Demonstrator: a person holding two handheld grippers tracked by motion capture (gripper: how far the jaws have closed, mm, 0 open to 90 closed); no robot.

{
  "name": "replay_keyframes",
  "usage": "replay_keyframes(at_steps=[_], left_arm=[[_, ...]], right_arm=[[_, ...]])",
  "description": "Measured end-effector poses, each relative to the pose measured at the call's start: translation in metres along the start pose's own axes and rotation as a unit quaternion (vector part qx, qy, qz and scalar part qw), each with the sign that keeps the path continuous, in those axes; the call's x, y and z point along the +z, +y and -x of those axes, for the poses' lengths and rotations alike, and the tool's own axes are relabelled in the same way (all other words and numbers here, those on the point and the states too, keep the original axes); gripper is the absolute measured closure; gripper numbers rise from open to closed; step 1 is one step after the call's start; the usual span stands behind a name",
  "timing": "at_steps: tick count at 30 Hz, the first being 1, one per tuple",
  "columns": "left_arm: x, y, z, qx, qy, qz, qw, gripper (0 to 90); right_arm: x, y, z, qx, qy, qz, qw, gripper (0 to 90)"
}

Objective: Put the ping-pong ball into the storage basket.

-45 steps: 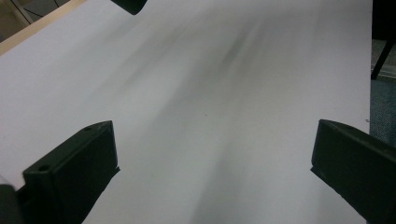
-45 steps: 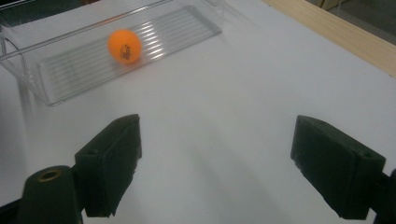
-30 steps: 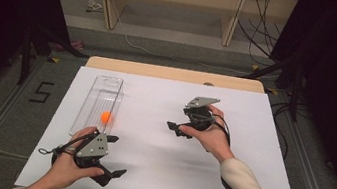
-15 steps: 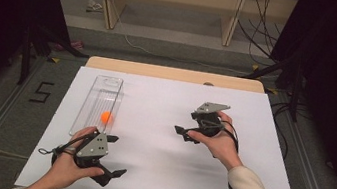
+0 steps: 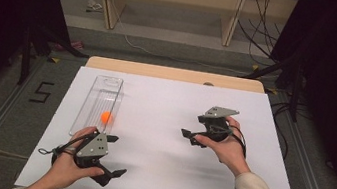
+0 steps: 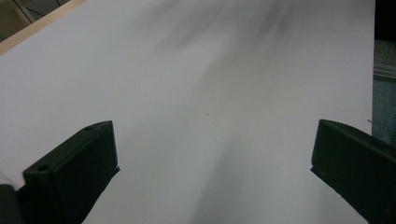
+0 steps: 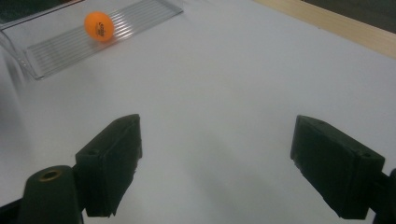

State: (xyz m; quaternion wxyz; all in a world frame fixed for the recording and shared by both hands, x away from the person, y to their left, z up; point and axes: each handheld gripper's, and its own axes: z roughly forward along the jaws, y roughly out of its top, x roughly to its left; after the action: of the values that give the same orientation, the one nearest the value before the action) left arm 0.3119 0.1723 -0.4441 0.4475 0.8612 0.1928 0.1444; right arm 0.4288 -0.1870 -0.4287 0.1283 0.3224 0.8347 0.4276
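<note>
The orange ball (image 5: 106, 116) lies in the clear ribbed tray (image 5: 102, 95), toward its near end, just ahead of the left gripper (image 5: 114, 155) and well off to one side of the right gripper (image 5: 189, 137). Both pairs of fingers are spread wide and hold nothing, with bare white tabletop (image 5: 163, 114) between them. The ball seems to touch the tray's floor, though blur makes that hard to confirm.
</note>
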Motion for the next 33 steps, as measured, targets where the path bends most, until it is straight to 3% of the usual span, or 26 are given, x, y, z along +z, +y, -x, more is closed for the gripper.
replay_keyframes(at_steps=[33], left_arm=[[0.0, 0.0, 0.0, -0.001, 0.001, -0.001, 1.0, 0.0]], right_arm=[[-0.037, -0.031, 0.007, 0.012, -0.023, 0.0, 0.9997, 17.3]])
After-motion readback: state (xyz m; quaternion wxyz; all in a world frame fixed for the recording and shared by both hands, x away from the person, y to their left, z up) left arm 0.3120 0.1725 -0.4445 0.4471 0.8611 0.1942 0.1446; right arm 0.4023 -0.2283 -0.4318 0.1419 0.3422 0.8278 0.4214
